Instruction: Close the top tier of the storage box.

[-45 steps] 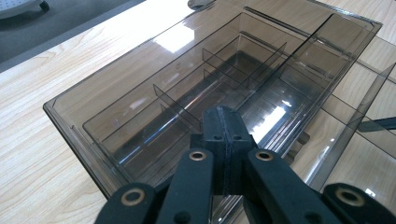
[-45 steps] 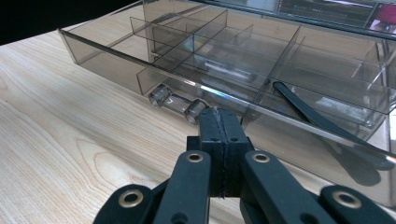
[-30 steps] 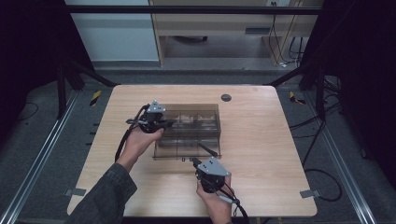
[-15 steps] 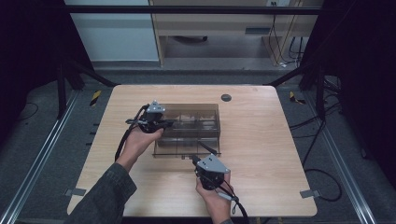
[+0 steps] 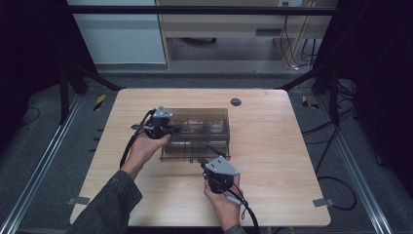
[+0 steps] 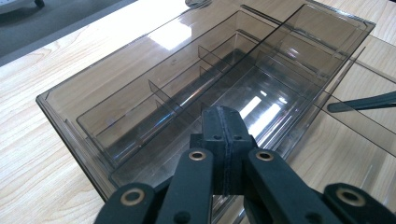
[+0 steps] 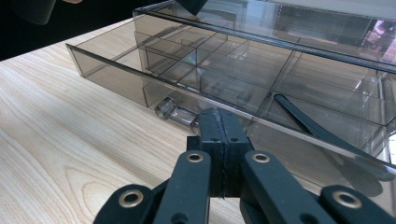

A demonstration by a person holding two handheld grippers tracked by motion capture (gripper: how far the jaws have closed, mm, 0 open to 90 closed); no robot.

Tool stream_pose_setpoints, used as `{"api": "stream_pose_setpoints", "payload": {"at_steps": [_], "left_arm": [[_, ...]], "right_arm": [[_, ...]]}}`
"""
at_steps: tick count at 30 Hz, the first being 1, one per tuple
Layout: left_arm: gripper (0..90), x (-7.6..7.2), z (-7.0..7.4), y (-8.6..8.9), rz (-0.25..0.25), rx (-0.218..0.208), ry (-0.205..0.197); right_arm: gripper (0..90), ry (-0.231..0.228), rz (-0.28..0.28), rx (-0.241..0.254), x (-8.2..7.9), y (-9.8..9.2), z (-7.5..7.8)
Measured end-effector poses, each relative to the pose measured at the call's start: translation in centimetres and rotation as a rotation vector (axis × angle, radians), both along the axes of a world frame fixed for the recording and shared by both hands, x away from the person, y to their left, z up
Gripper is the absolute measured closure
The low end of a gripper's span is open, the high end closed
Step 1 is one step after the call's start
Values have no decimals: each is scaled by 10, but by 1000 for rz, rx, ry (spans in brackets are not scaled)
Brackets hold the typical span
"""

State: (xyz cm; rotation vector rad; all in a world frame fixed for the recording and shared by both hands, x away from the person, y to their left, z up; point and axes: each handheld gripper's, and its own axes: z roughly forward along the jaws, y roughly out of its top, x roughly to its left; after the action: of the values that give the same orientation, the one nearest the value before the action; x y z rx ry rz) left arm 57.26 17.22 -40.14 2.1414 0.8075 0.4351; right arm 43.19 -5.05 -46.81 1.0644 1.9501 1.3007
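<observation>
Hand-held grippers, two: left (image 6: 223, 126) and right (image 7: 219, 128), both pressed together; one smoked organizer box (image 5: 195, 134), drawer (image 7: 196, 79) out.

Desk (image 5: 272, 161): pale wood-grain top, smooth, matt to faintly satin. Box (image 5: 199, 129): smoky clear plastic, glossy, with bright reflections on its lid; thin dividers of the same plastic inside. Drawer (image 7: 224, 79): same tinted plastic, with a clear, smooth tubular handle (image 7: 175, 112). Left gripper (image 6: 223, 135) and right gripper (image 7: 220, 133): matt black plastic, brass-coloured metal pins. Sleeve (image 5: 109, 204): dull woven cloth.
</observation>
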Motion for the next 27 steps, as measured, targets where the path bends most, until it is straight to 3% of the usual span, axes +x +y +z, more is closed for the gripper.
{"api": "stream_pose_setpoints", "payload": {"at_steps": [27], "left_arm": [[893,-1,0,-1,1,-7,3]], "right_arm": [[900,-4,-6,-10,9,2,5]]}}
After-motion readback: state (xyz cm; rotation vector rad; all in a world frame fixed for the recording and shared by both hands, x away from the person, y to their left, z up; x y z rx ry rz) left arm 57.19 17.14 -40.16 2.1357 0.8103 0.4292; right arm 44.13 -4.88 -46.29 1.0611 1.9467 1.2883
